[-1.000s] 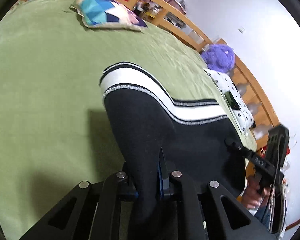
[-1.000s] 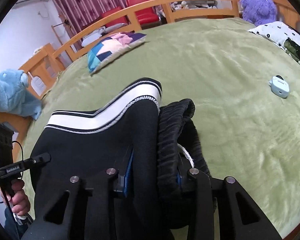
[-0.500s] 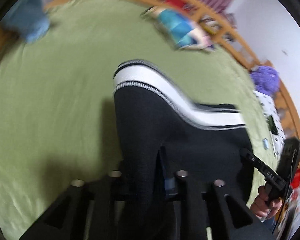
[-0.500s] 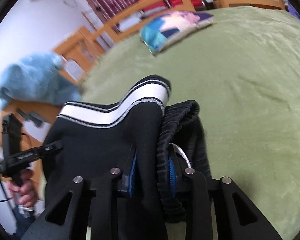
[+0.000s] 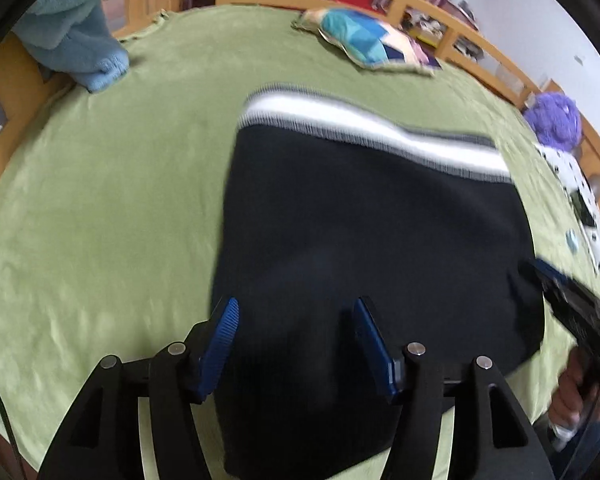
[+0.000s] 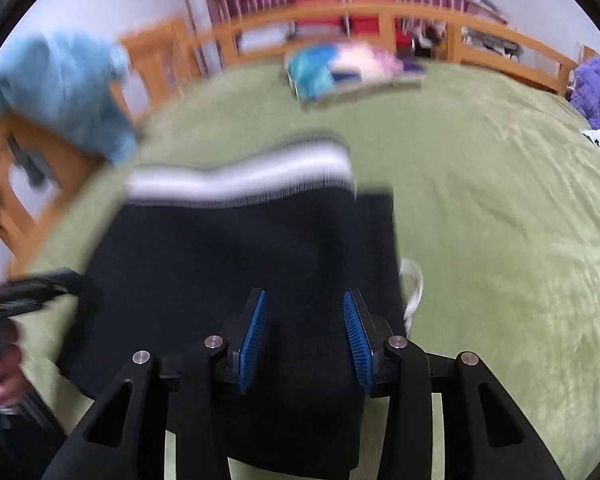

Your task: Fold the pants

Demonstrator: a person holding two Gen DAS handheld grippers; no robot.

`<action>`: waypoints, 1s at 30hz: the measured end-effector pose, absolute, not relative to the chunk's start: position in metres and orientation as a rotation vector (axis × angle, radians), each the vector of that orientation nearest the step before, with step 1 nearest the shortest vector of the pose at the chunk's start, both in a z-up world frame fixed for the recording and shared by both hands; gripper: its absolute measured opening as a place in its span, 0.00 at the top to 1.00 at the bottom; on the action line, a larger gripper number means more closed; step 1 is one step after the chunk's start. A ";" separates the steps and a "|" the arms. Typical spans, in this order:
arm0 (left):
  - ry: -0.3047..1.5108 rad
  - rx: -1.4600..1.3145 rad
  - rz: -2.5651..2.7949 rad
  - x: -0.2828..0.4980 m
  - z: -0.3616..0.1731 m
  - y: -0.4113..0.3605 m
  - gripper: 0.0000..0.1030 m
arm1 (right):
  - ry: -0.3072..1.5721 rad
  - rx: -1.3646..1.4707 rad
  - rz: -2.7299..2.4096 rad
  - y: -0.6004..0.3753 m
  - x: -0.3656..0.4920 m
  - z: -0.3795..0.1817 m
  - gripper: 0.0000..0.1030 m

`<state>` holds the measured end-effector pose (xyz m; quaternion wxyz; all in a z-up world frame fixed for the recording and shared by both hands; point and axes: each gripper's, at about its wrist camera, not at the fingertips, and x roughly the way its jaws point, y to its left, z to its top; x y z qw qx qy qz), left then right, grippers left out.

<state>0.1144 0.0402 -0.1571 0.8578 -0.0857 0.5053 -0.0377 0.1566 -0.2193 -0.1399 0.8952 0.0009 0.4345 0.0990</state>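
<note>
Left claw (image 5: 296, 344): spread wide, gripping nothing.
Right claw (image 6: 306, 336): likewise apart, empty.
Pants (image 5: 372, 240): folded on bed (image 5: 100, 200); lift clear, smooth.

The left gripper (image 5: 296, 332) was held with its jaws spread wide. The right gripper (image 6: 305, 334) was likewise held parted, nothing being clamped.

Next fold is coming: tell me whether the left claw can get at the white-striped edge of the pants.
Probably yes: the left claw is open, and only flat black pants lie between it and the striped edge.
</note>
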 end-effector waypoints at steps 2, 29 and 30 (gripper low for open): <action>1.055 -0.190 -0.085 0.106 -0.161 0.043 0.44 | 0.855 0.002 0.197 -0.221 0.153 -0.139 0.61; 0.898 -0.290 -0.190 0.077 -0.131 0.039 0.44 | 0.798 0.273 0.124 -0.284 0.163 -0.113 0.68; 0.890 -0.285 -0.195 0.075 -0.131 0.039 0.44 | 0.786 0.246 0.140 -0.279 0.153 -0.109 0.68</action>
